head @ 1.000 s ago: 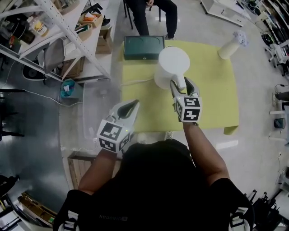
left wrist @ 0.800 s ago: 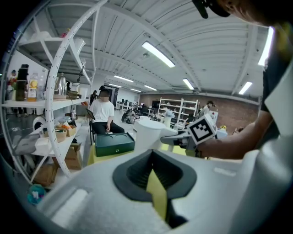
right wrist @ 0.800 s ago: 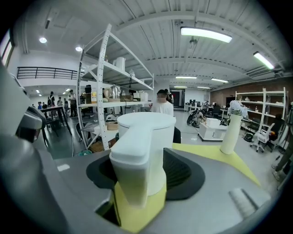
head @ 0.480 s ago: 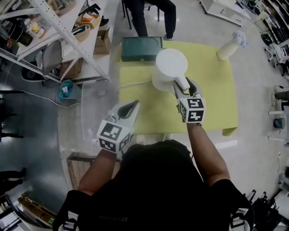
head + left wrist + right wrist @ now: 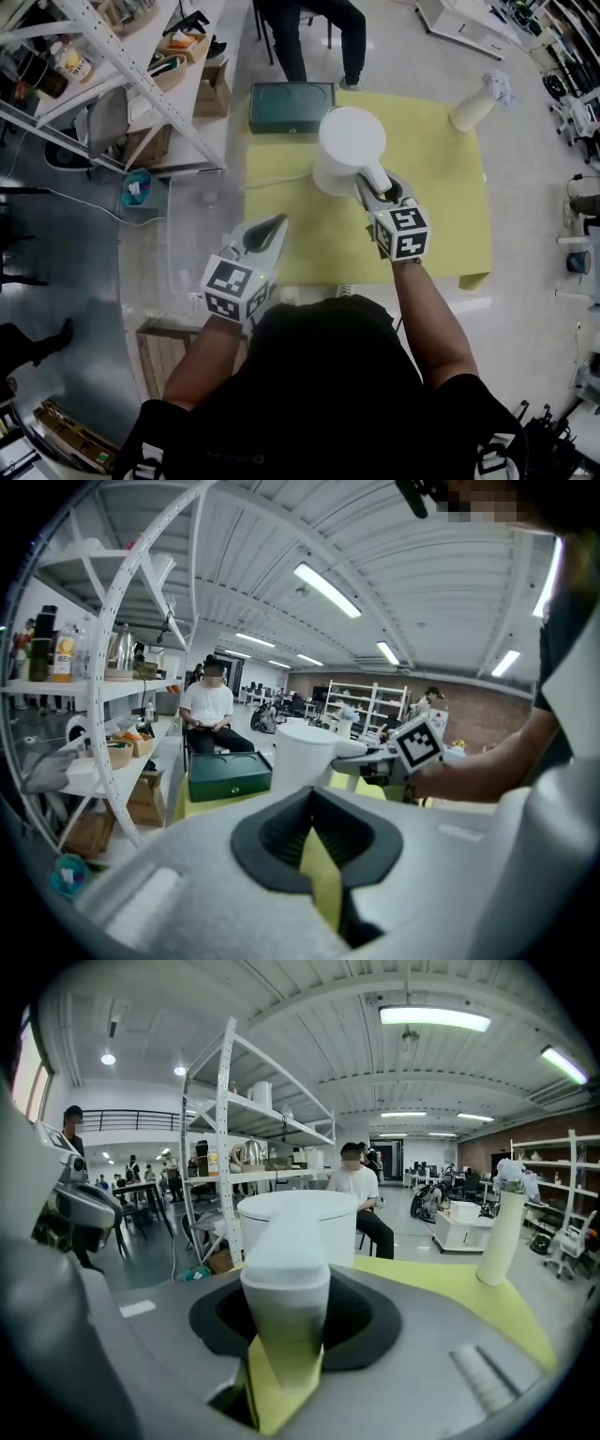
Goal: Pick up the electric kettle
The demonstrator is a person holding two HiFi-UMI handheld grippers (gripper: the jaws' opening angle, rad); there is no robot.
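Observation:
The white electric kettle (image 5: 349,148) stands upright on the yellow mat (image 5: 441,202), its handle (image 5: 375,175) pointing toward me. My right gripper (image 5: 378,186) reaches the handle from the near side. Its jaws are closing with the handle between them. In the right gripper view the handle (image 5: 284,1269) fills most of the gap, with dark slivers on both sides. My left gripper (image 5: 269,228) hovers over the mat's near left corner, well left of the kettle, tips together and empty. The left gripper view shows the kettle (image 5: 302,757) ahead.
A dark green case (image 5: 292,95) lies behind the kettle at the mat's far edge. A white cord (image 5: 277,175) runs left from the kettle. A tall pale cylinder (image 5: 472,105) stands at the far right corner. A shelf rack (image 5: 141,75) stands left; a seated person (image 5: 314,28) beyond.
The right gripper's jaws have drawn in from wide apart toward the kettle's handle, and the gripper has tilted slightly. The left gripper has stayed where it was.

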